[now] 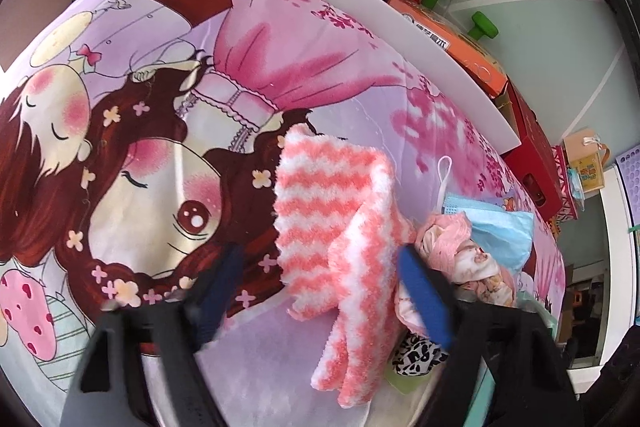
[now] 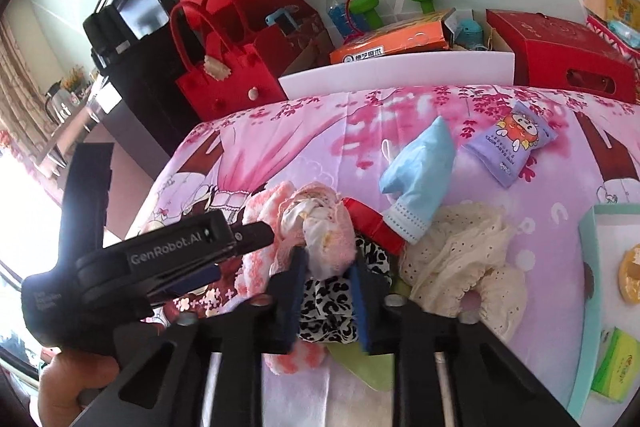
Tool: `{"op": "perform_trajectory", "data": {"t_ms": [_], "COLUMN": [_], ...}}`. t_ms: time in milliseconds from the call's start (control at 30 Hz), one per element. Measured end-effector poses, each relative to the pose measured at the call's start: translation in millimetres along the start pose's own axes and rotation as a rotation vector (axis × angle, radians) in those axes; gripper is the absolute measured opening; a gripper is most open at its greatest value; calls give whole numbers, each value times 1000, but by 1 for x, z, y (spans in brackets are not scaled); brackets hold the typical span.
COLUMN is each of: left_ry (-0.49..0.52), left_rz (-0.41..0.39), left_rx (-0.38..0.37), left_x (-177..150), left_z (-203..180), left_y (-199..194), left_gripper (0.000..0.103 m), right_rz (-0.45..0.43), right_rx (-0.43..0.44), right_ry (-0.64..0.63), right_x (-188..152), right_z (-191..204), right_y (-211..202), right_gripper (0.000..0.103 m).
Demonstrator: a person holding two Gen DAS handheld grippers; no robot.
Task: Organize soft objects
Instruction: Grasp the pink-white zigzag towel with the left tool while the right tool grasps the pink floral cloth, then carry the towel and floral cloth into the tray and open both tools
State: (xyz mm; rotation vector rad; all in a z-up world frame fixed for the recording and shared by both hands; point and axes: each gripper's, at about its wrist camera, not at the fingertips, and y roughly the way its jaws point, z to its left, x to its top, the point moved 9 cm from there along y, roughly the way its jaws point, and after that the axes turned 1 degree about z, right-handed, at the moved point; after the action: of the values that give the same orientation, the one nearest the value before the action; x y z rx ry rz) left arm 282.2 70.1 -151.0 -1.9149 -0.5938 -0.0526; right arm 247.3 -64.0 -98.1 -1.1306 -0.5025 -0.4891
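A fuzzy pink-and-white zigzag cloth (image 1: 332, 219) lies on the cartoon-print pink sheet (image 1: 168, 75). My left gripper (image 1: 320, 263) straddles it, open: the right pad touches the cloth's edge and the left pad stands clear. In the right wrist view, my right gripper (image 2: 328, 263) is shut on a crumpled pink and cream cloth (image 2: 320, 223), which sits on top of a pile. Under it lie a black-and-white leopard cloth (image 2: 328, 311) and a green cloth (image 2: 360, 363). The left gripper's black body (image 2: 180, 251) reaches in from the left, held by a hand (image 2: 76, 383).
Beside the pile lie a blue face mask (image 2: 420, 163), a cream eyelet cloth (image 2: 460, 259), a red item (image 2: 372, 227) and a purple wipes pack (image 2: 512, 143). A teal box (image 2: 588, 267) sits at the right. Red bags (image 2: 228, 79), boxes and a white board (image 2: 400, 71) line the far edge.
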Motion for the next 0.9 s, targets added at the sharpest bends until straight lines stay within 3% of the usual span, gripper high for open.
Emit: {"op": "perform_trajectory", "data": {"t_ms": [133, 200, 367, 600, 900], "left_ry": [3, 6, 10, -2, 58], "left_rz": [18, 27, 52, 66, -30], "left_rx": [-14, -29, -71, -111, -163], "left_x": [-3, -5, -9, -12, -1], "left_z": [-3, -6, -15, -23, -44], "left_y": [4, 5, 9, 17, -14], "left_gripper": [62, 50, 39, 15, 11], "right_rz": [-2, -7, -22, -44, -96], "right_rx": [-14, -14, -22, -26, 16], "right_ry": [-3, 6, 26, 55, 64], "right_x": [0, 1, 3, 6, 13], "right_z": [-1, -3, -12, -22, -23], "right_y": [-1, -2, -9, -18, -39], "right_gripper": [12, 11, 11, 11, 8]}}
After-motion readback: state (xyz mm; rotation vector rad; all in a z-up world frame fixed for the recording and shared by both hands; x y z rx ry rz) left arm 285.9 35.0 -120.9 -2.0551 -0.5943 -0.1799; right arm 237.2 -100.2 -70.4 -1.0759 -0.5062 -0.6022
